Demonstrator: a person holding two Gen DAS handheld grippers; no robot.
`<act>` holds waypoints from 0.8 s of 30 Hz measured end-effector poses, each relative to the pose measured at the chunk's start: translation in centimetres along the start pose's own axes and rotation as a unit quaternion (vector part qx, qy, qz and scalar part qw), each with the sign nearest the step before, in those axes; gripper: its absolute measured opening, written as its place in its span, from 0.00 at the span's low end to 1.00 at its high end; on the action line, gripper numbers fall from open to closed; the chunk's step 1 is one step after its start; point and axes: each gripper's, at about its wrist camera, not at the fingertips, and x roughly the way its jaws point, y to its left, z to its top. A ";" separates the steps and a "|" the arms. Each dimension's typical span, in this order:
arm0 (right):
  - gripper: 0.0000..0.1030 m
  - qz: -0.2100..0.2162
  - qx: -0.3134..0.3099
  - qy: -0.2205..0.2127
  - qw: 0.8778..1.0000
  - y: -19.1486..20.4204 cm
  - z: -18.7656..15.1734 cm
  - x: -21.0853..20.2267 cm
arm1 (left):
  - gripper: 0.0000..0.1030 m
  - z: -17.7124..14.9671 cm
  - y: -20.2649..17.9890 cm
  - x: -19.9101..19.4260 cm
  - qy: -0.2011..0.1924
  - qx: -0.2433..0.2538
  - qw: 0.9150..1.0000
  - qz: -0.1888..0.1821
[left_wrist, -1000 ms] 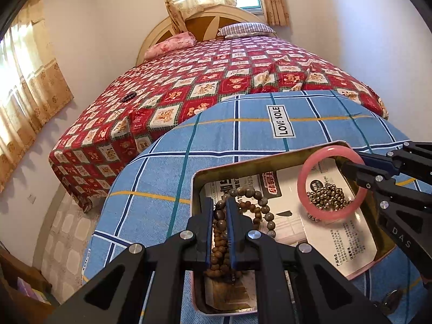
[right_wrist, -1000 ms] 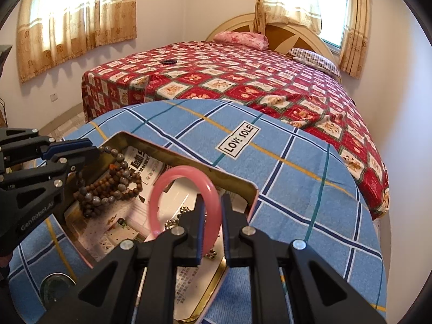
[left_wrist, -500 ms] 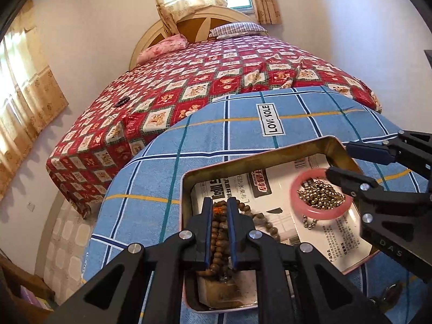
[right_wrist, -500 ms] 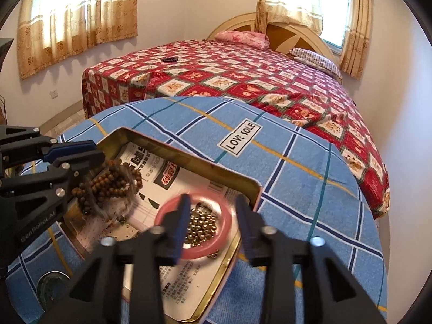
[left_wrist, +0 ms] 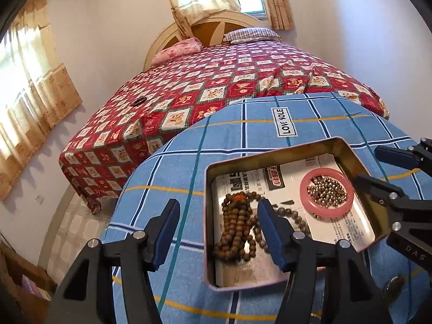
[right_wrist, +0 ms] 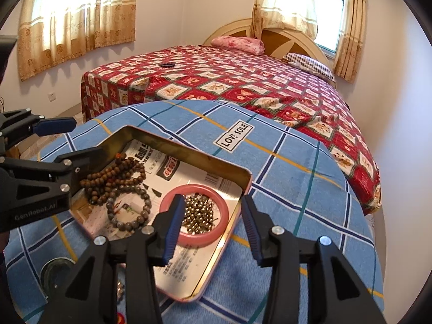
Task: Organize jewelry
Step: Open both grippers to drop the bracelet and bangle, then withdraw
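Your tin tray (left_wrist: 272, 159) sits on the round table under a blue plaid cloth (left_wrist: 229, 140); behind it a bed with a red patterned cover (right_wrist: 243, 81), curtained windows (right_wrist: 75, 8), pale walls. In the tray: brown bead strands (left_wrist: 237, 226), pink bangle (left_wrist: 326, 193) ringing small metal beads (left_wrist: 326, 189). Your left gripper (left_wrist: 216, 224) and right gripper (right_wrist: 210, 224) are both spreading; nothing pinched.

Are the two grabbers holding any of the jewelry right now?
No. The left gripper and right gripper are opening, empty; the brown wooden bead string and pink bangle lie in the metal tin.
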 end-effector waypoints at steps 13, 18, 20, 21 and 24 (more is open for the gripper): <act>0.52 -0.009 -0.002 -0.019 1.000 0.3 -2.2 -3.8 | 0.59 -5.2 1.1 -3.6 0.017 -0.005 1.000 0.011; 0.52 -0.013 0.001 -0.008 1.000 0.2 -4.5 -4.7 | 0.59 -8.1 1.4 -4.5 0.037 -0.006 0.999 0.014; 0.52 -0.014 0.002 0.003 1.000 0.1 -5.6 -4.9 | 0.59 -9.0 1.2 -4.8 0.044 -0.007 0.999 0.011; 0.52 -0.014 0.002 0.008 1.000 0.1 -6.2 -4.9 | 0.59 -9.5 1.0 -5.0 0.045 -0.007 0.999 0.007; 0.52 -0.013 -0.004 0.021 1.000 0.2 -7.6 -5.3 | 0.59 -10.6 0.5 -5.5 0.052 -0.007 0.999 0.001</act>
